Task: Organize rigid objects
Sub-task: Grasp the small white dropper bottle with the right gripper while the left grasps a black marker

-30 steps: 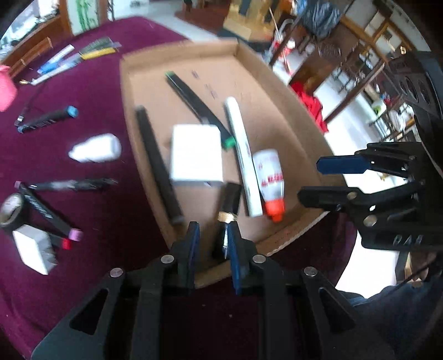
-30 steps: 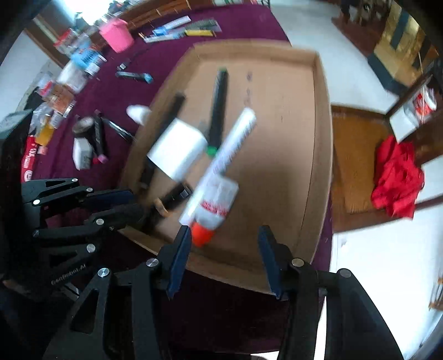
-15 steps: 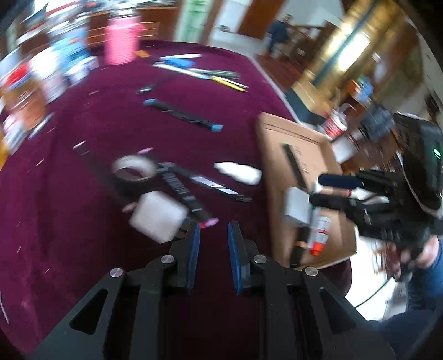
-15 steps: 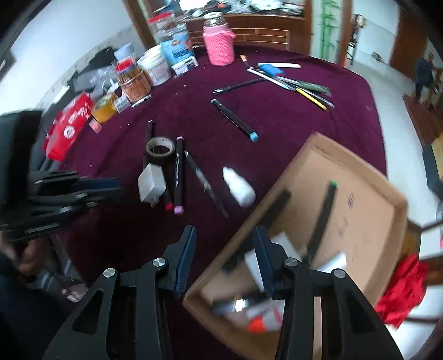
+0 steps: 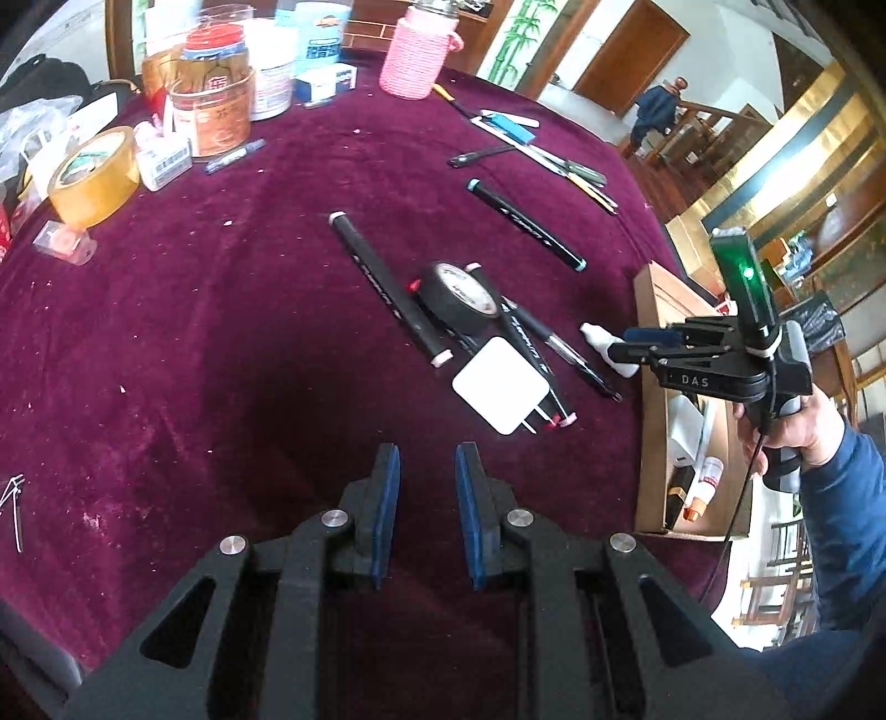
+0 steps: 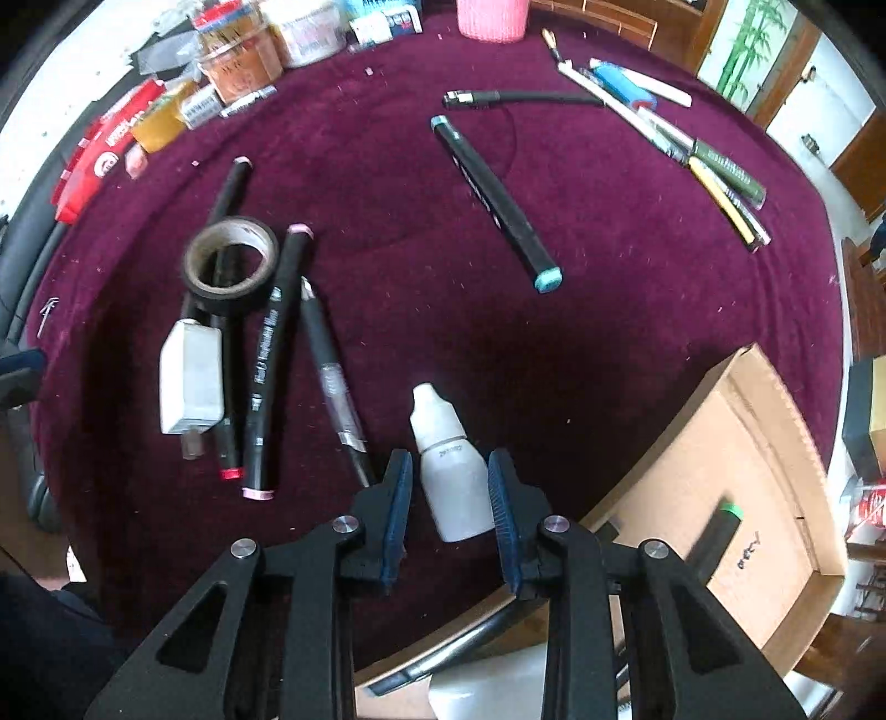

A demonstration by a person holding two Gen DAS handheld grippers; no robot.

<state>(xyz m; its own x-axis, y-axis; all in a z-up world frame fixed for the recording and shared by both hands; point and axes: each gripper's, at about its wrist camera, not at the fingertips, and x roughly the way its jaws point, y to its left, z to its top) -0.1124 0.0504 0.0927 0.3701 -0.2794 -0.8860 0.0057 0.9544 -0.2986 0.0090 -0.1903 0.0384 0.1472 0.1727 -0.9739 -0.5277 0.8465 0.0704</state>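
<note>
A small white bottle (image 6: 451,471) lies on the maroon cloth between the fingers of my open right gripper (image 6: 449,487); the pads stand beside it, apart from it. The bottle also shows in the left wrist view (image 5: 601,340), under my right gripper (image 5: 626,343). My left gripper (image 5: 425,471) is open and empty, just short of a white charger (image 5: 501,386) that lies on black markers (image 5: 387,288) by a black tape roll (image 5: 459,296). The cardboard tray (image 6: 775,498) holds several items.
A teal-capped black marker (image 6: 495,202) lies alone mid-table. Pens and a blue lighter (image 6: 626,83) lie at the far right. Jars, a pink cup (image 5: 418,50), brown tape (image 5: 94,174) and packets crowd the far left edge. The tray overhangs the table's right edge.
Both grippers swung away from the tray toward the loose items on the cloth. The right gripper came down around the white bottle; the left now faces the charger.
</note>
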